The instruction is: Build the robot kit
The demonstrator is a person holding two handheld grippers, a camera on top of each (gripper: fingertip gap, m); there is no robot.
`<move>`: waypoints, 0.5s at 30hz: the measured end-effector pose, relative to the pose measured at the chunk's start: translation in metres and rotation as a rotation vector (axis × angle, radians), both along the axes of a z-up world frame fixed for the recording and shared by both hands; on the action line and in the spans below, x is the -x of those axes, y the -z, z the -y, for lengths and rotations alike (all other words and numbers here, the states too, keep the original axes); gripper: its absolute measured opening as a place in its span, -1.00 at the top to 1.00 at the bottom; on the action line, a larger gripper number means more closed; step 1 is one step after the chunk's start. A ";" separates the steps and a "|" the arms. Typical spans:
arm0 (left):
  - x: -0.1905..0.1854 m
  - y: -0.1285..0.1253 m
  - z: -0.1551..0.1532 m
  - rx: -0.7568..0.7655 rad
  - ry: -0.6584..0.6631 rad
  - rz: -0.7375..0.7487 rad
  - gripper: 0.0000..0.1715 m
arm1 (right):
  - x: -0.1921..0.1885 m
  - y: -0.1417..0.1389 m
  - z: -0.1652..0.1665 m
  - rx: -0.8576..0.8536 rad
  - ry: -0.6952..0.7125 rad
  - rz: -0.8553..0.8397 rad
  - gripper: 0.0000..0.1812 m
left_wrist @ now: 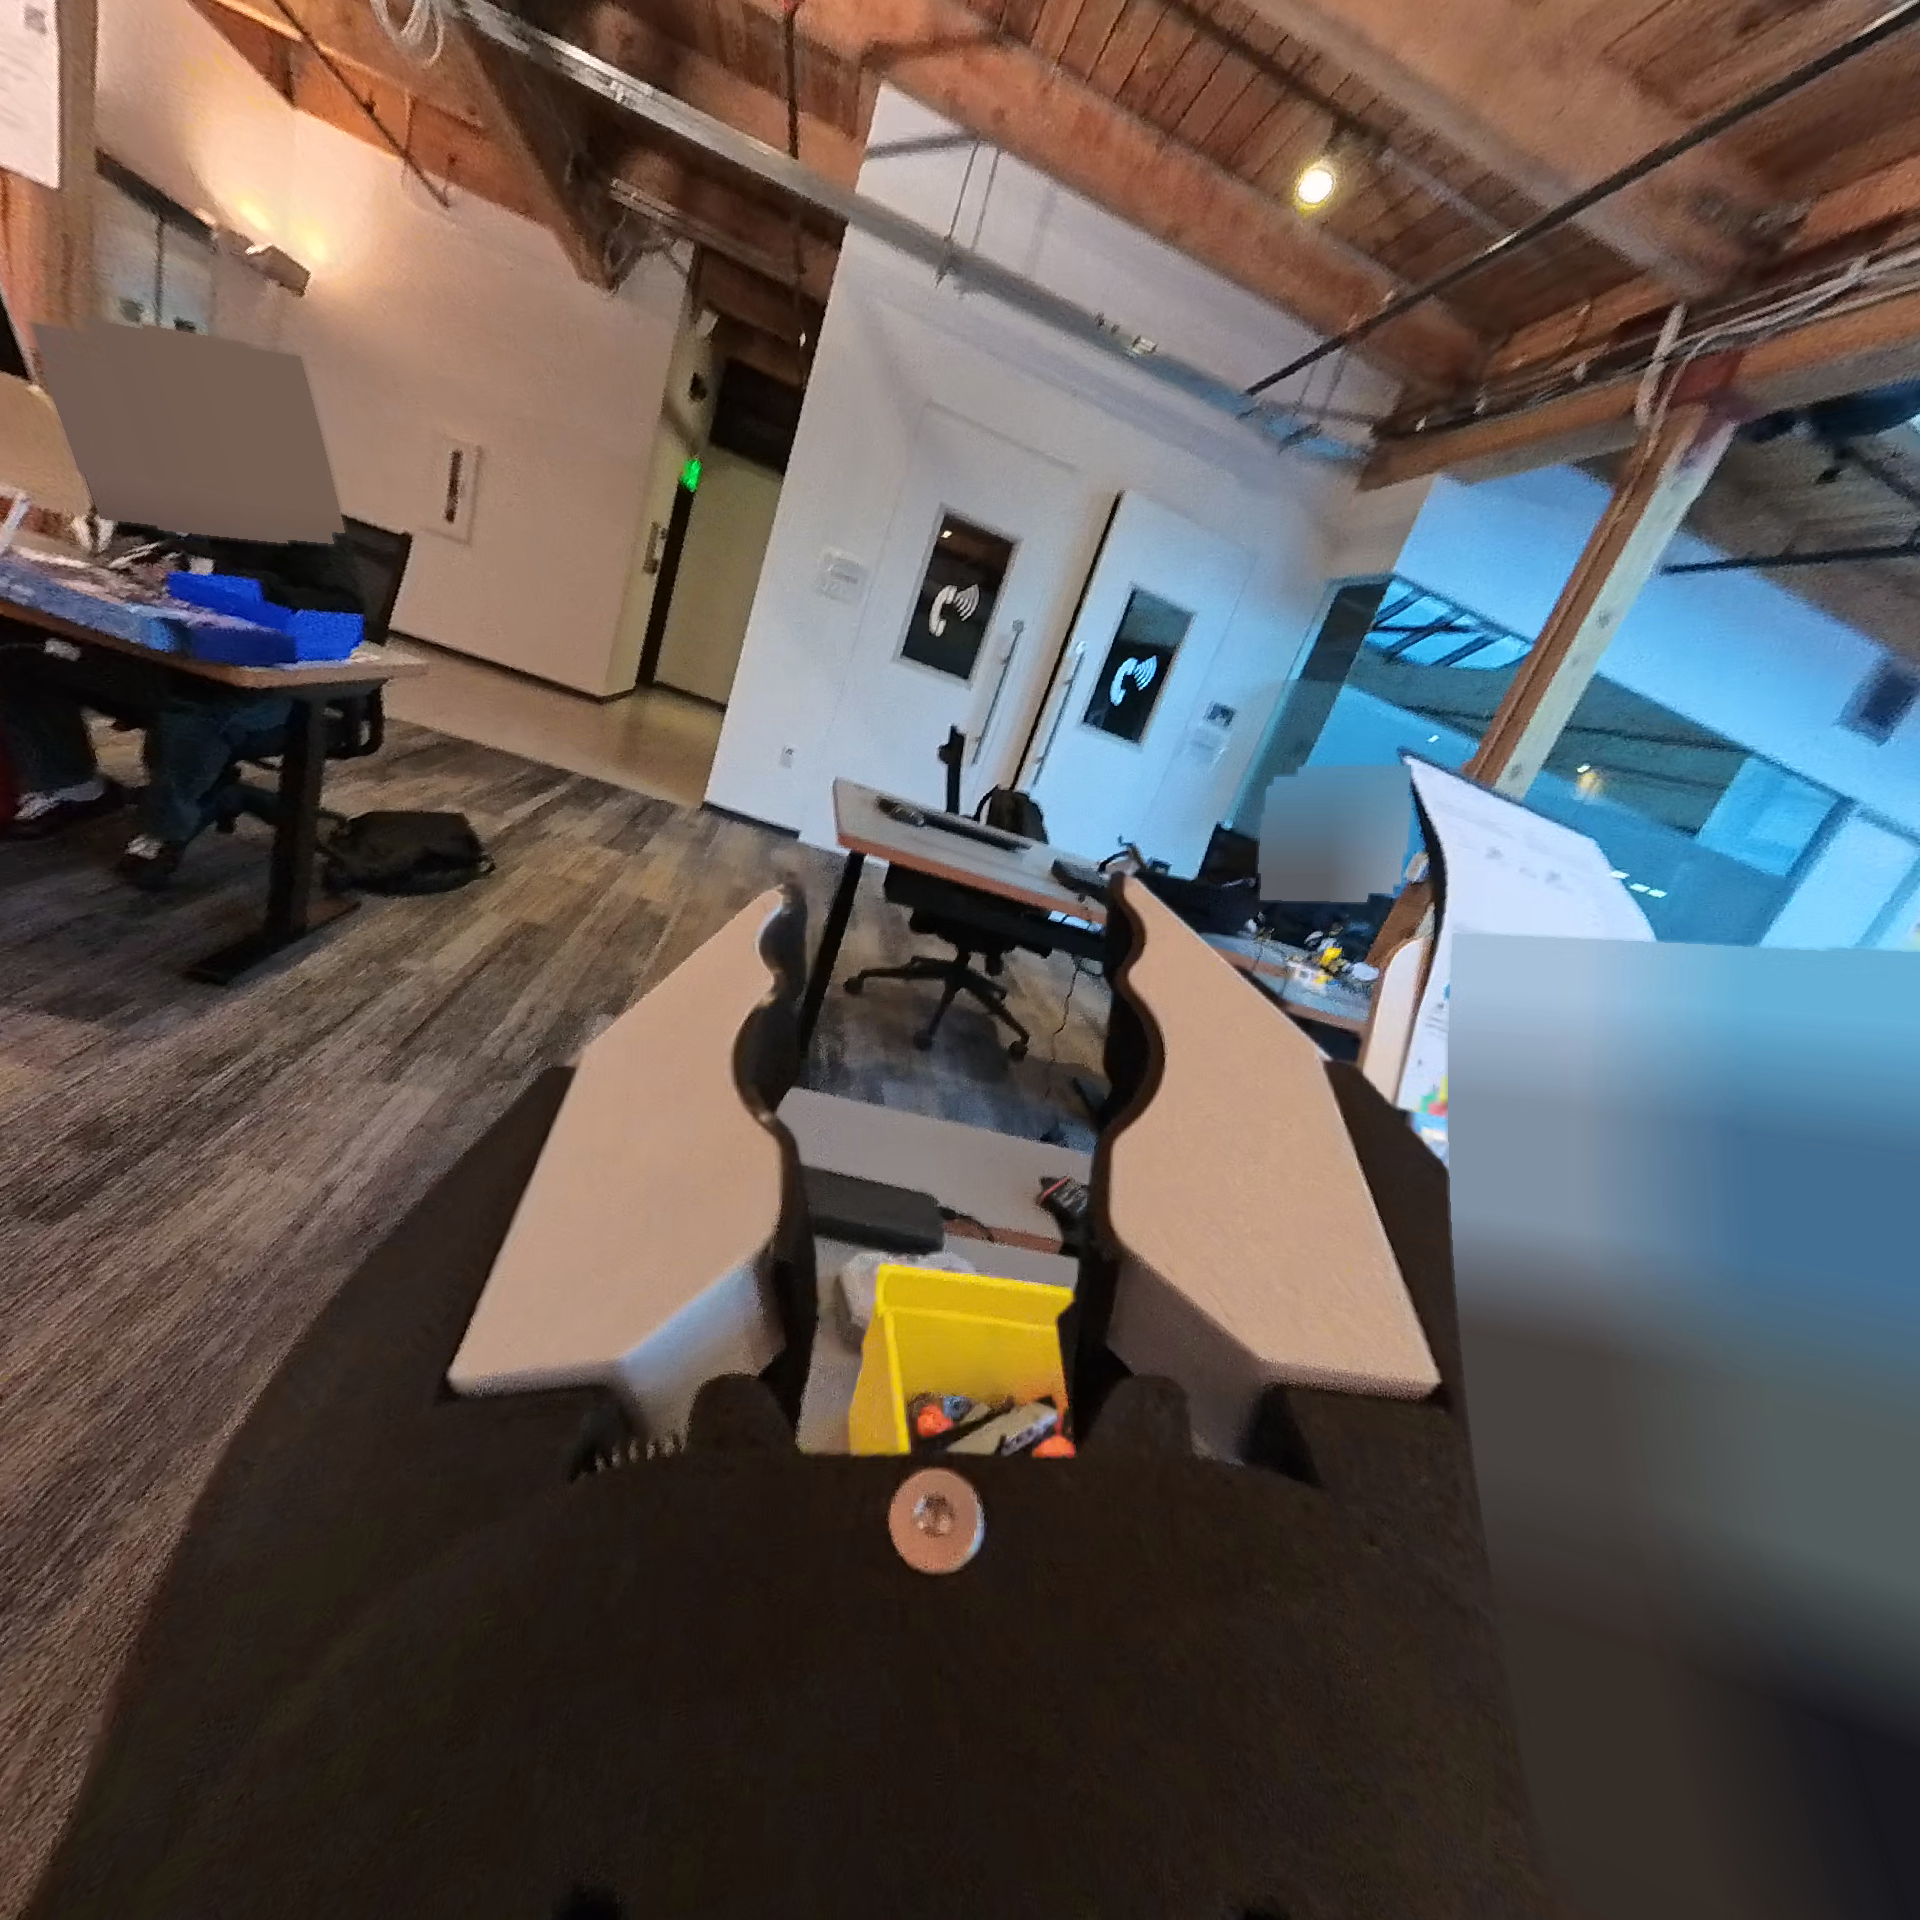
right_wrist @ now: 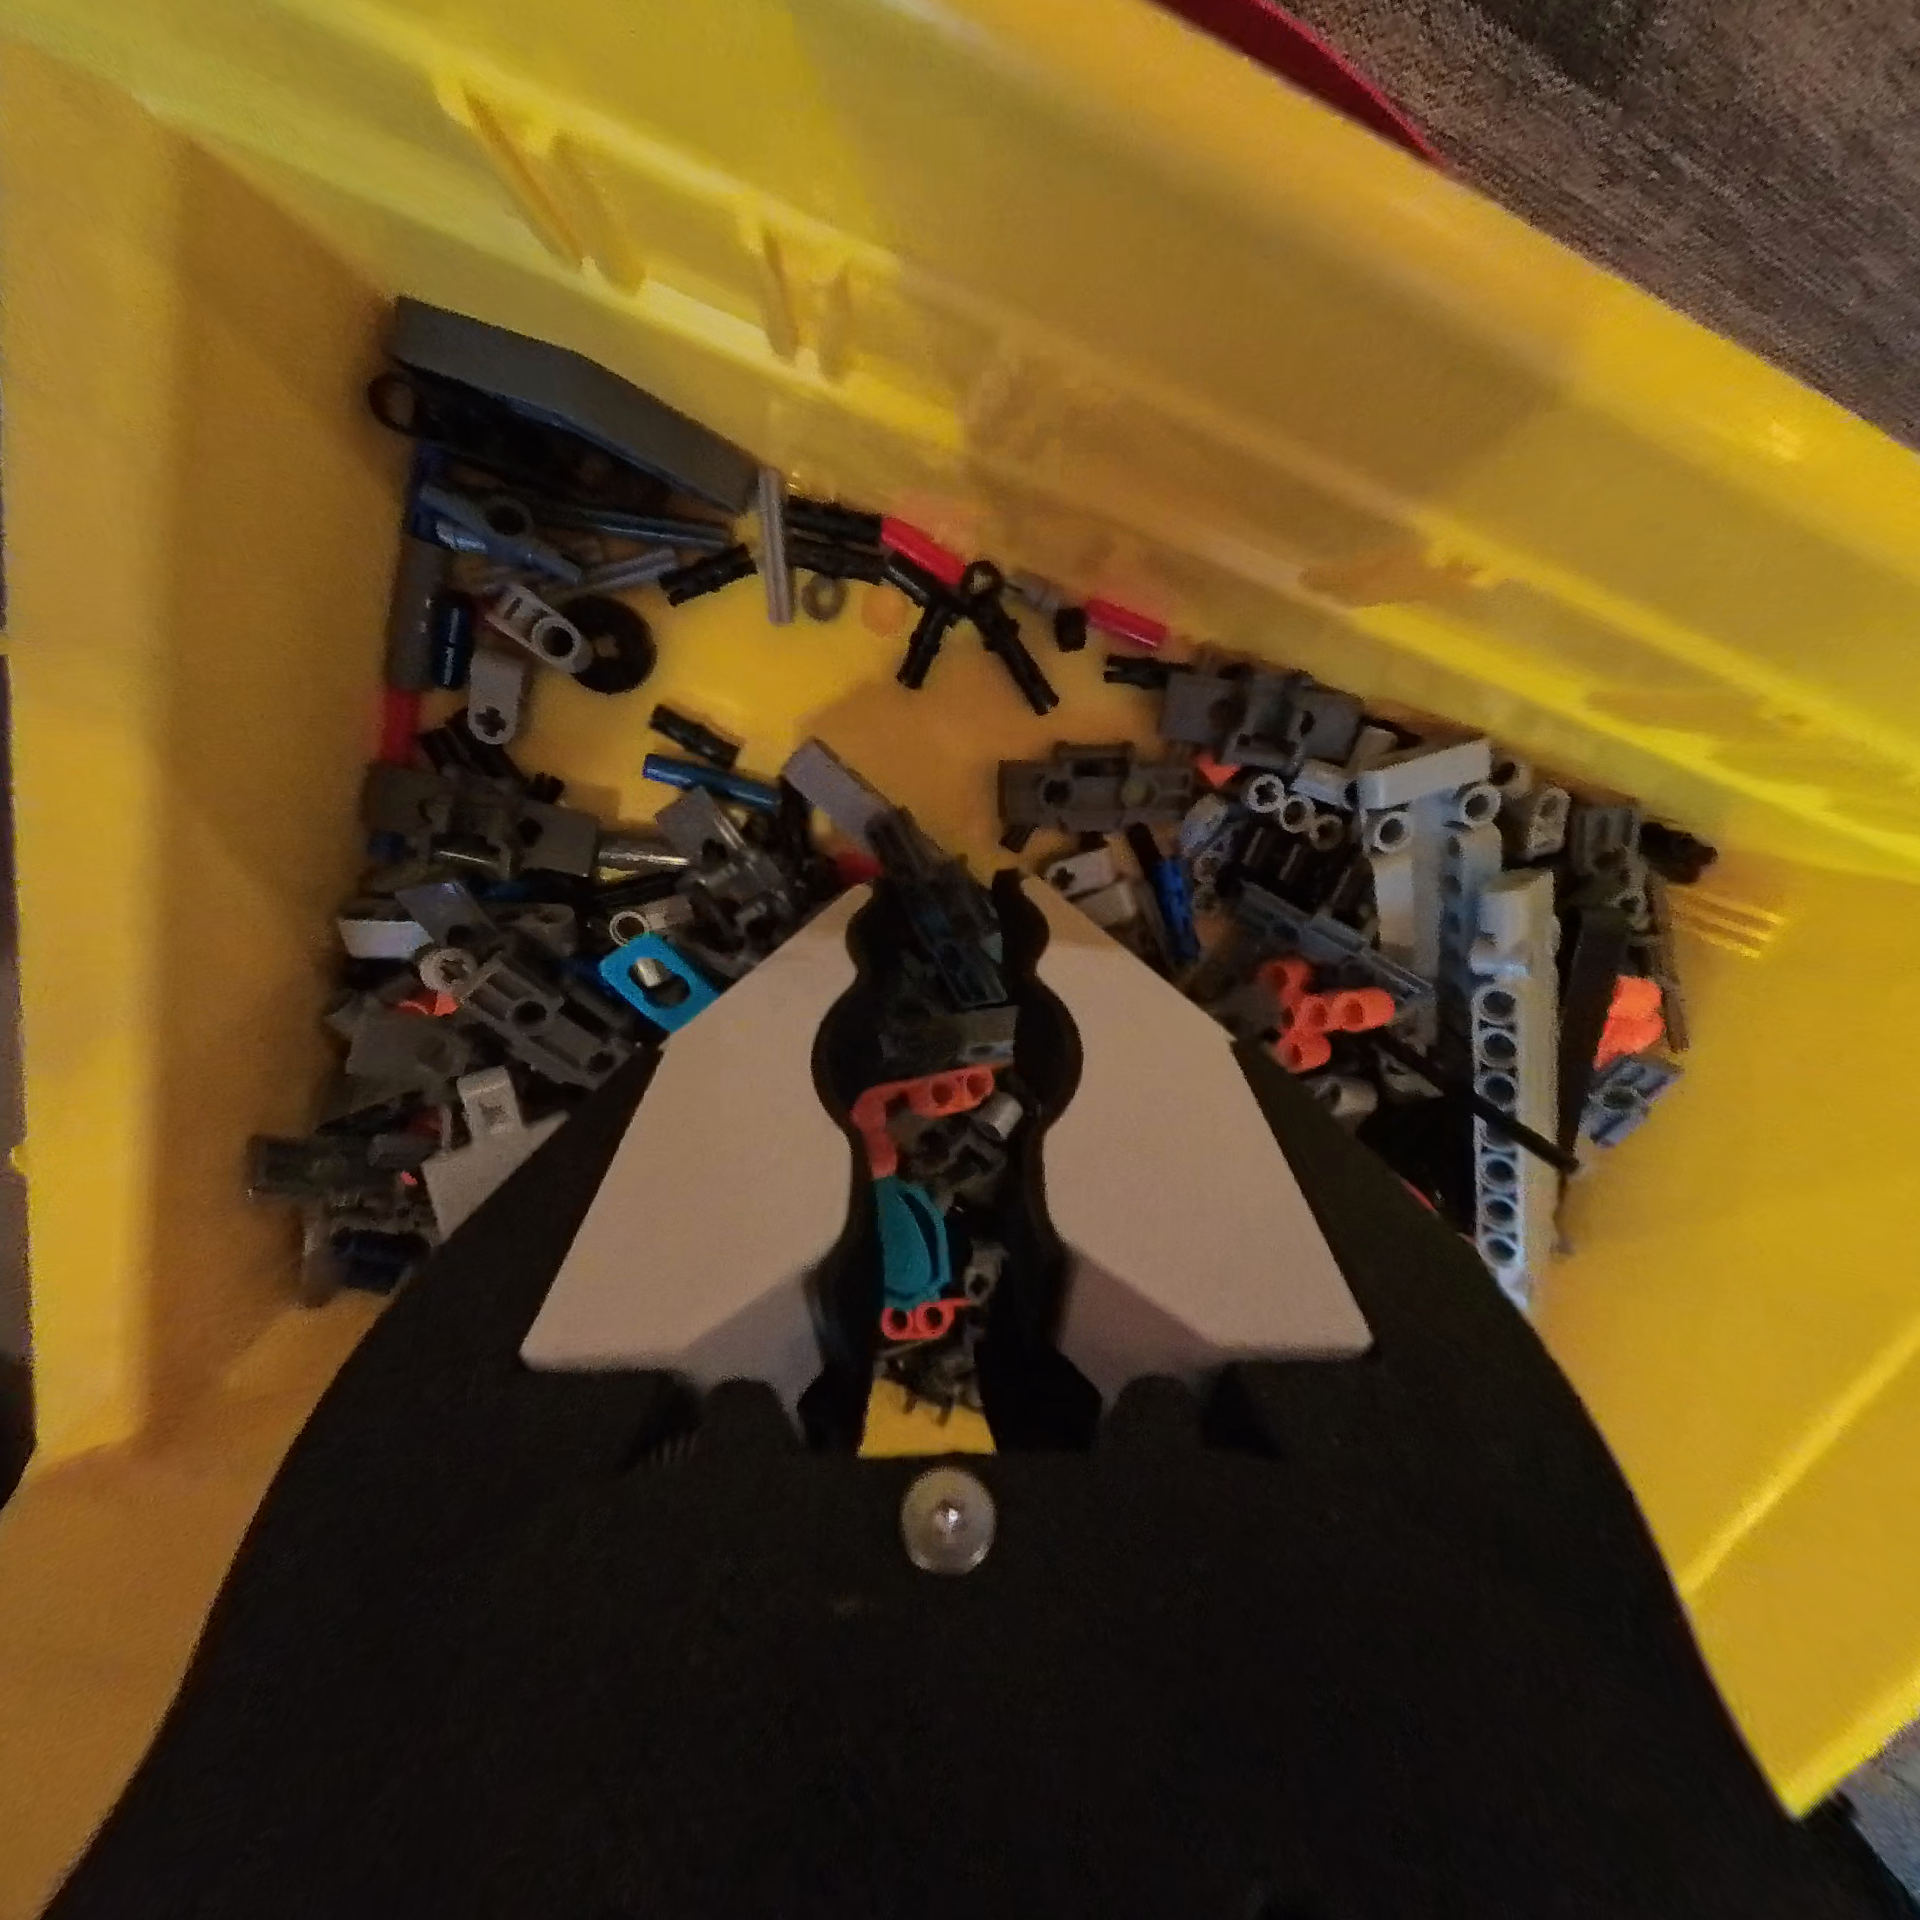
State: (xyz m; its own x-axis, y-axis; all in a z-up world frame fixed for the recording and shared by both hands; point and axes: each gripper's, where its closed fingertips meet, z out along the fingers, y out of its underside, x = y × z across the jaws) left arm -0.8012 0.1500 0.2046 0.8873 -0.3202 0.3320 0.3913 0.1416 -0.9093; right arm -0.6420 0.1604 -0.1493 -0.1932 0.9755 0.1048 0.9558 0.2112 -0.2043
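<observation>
Left wrist view: left gripper (left_wrist: 951,925) raised, spread wide, empty; yellow bin (left_wrist: 961,1351) below, between the fingers.

Right wrist view: right gripper (right_wrist: 930,914) deep inside yellow bin (right_wrist: 1247,436), narrowly parted, tips straddling dark piece (right_wrist: 951,940) atop the pile; grip unclear.

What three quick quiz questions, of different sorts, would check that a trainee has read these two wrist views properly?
1. True or false: the right hand-held gripper is inside the yellow bin, its tips at the heap of small building parts.
2. Multiple choice: the left hand-held gripper is (A) shut on a blue tray, (B) open and held in the air with nothing between its fingers, (C) resting on an office chair.
3. Fill in: seen from the left wrist, the yellow bin sits below the gripper on a ____ surface.

Key: 1 true; 2 B; 3 pale grey tabletop.
</observation>
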 end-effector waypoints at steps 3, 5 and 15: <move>0.003 0.007 -0.003 0.043 -0.021 -0.013 0.34 | -0.010 -0.008 -0.022 -0.061 0.080 0.018 0.79; 0.005 0.012 -0.006 0.074 -0.044 -0.025 0.34 | -0.019 -0.009 -0.029 -0.041 0.136 0.026 0.79; 0.004 0.020 -0.010 0.122 -0.056 -0.055 0.32 | 0.032 -0.039 0.031 0.048 -0.152 -0.230 0.49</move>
